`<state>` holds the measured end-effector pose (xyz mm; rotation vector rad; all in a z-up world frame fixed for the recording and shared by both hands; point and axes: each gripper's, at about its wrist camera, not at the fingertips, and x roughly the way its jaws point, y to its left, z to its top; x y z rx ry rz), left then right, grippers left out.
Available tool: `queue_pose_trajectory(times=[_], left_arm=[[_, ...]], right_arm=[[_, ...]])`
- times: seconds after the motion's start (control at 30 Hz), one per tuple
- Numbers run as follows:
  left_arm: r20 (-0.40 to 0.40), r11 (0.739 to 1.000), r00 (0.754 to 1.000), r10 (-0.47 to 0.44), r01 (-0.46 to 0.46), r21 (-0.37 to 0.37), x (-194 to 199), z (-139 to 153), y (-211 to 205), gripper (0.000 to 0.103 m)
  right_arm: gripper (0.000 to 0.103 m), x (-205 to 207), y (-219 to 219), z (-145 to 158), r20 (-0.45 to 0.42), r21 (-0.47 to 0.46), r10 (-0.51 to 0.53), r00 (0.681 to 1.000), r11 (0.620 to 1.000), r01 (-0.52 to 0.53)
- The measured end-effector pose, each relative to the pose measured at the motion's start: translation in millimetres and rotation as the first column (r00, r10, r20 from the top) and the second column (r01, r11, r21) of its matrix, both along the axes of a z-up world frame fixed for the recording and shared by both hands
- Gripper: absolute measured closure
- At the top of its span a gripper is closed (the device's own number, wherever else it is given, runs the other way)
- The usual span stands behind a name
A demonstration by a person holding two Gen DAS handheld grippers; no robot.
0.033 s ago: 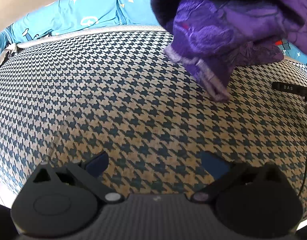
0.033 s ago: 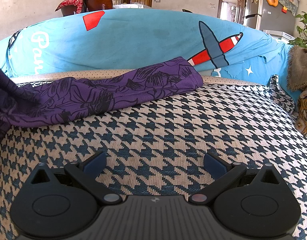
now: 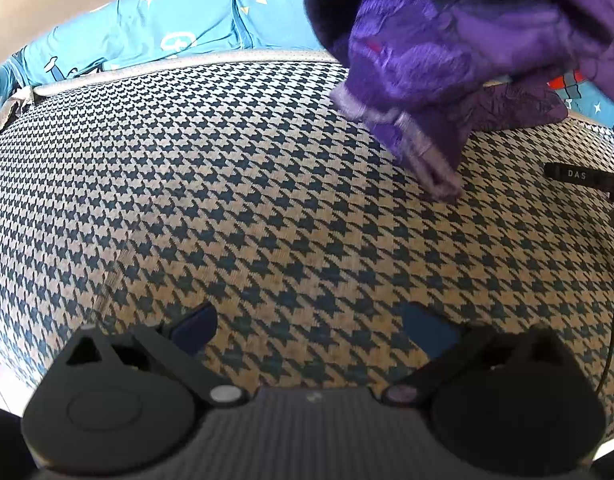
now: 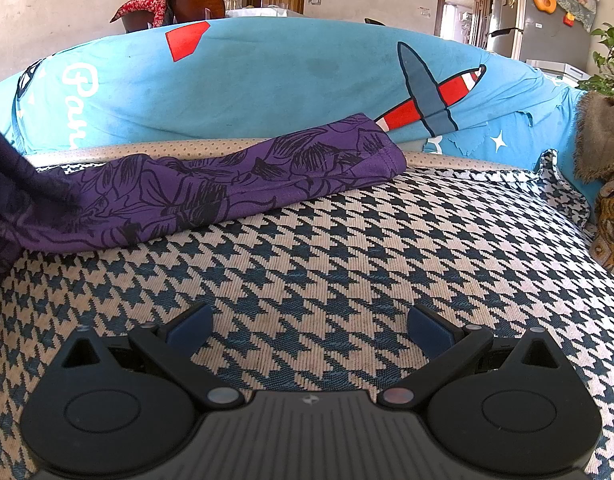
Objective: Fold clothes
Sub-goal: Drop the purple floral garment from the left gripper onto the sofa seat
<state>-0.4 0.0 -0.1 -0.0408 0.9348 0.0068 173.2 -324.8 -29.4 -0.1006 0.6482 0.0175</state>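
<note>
A purple garment with a black floral print (image 4: 227,184) lies stretched along the back of the houndstooth seat cover (image 4: 347,248), one end near the sofa back. In the left wrist view its bunched part (image 3: 447,60) hangs at the top right, a pale hem (image 3: 419,148) touching the cover. My left gripper (image 3: 311,328) is open and empty, low over the cover, well short of the garment. My right gripper (image 4: 311,328) is open and empty, over bare cover in front of the garment.
A blue sofa back cover with a plane print (image 4: 307,80) rises behind the seat. A black strap marked DAS (image 3: 579,176) and a cable are at the right of the left wrist view. A brown furry throw (image 4: 599,140) sits at the right.
</note>
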Motion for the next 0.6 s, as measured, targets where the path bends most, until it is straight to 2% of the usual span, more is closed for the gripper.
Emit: queue_pose_trajectory(times=[0.6], left_arm=[[-0.029,0.999,0.999,0.046,-0.046,-0.002,-6,1,17,0.0]], right_arm=[[0.0,0,0,0,0.0,0.0,0.0,1.0,1.0,0.0]])
